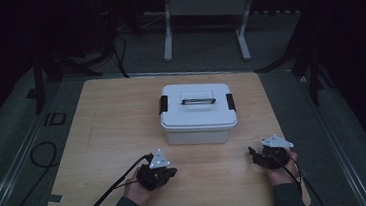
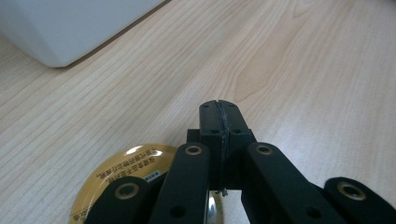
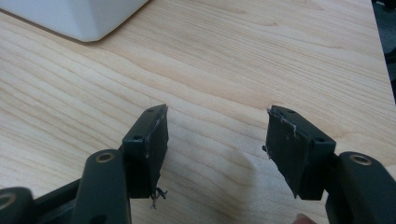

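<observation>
A person is holding the left gripper (image 1: 163,171) and the right gripper (image 1: 268,151) low over the near part of the wooden table (image 1: 109,139). The white box (image 1: 198,112) is standing in the middle of the table, a little beyond both grippers, with its lid on, a black handle (image 1: 198,101) lying flat on top and a black latch (image 1: 163,104) at each short end.

The jaws of the left gripper are pressing together with nothing between them. The jaws of the right gripper are standing wide apart over bare wood, also holding nothing. In the left gripper view a round yellow lid with printed text (image 2: 122,179) is lying on the table just under the gripper.

The step in hand is probably reaching for the box. To do it well, the left jaws should be opening before they are arriving at a latch, and each gripper should be approaching its own end of the box.

There is free room on both sides of the box. The right gripper is working near the right edge of the table, so it should be moving inward.
</observation>
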Action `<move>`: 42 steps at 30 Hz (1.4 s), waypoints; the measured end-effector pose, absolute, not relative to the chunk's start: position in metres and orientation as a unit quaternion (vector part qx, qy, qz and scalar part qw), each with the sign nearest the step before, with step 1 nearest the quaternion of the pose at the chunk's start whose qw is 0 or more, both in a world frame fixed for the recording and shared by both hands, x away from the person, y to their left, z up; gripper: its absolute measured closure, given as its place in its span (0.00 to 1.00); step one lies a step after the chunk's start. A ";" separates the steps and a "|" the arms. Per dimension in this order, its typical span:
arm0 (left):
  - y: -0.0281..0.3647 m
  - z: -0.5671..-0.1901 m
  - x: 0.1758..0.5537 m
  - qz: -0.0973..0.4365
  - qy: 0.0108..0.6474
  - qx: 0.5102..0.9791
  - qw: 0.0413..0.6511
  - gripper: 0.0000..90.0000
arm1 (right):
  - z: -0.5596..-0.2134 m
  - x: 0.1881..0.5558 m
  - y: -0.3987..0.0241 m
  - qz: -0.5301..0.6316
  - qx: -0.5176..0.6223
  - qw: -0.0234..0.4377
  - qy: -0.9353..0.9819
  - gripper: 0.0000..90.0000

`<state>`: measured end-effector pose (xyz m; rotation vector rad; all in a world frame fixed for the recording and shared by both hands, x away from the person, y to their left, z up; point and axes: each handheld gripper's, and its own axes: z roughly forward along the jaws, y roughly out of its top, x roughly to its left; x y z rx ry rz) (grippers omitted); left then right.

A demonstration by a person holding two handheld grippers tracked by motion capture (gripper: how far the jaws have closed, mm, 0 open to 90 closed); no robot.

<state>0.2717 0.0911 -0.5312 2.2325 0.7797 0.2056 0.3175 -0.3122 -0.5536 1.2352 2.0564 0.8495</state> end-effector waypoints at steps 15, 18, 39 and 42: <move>0.103 -0.532 0.267 0.089 0.317 0.877 0.350 1.00 | -0.553 0.316 -0.313 0.324 0.462 0.292 0.772 0.43; 0.109 -0.532 0.267 0.090 0.324 0.875 0.348 1.00 | -0.552 0.316 -0.313 0.325 0.461 0.293 0.772 0.43; 0.153 -0.529 0.266 0.106 0.376 0.852 0.349 1.00 | -0.551 0.315 -0.313 0.331 0.462 0.290 0.770 0.43; 0.157 -0.530 0.266 0.106 0.383 0.848 0.351 1.00 | -0.551 0.315 -0.313 0.331 0.461 0.290 0.770 0.43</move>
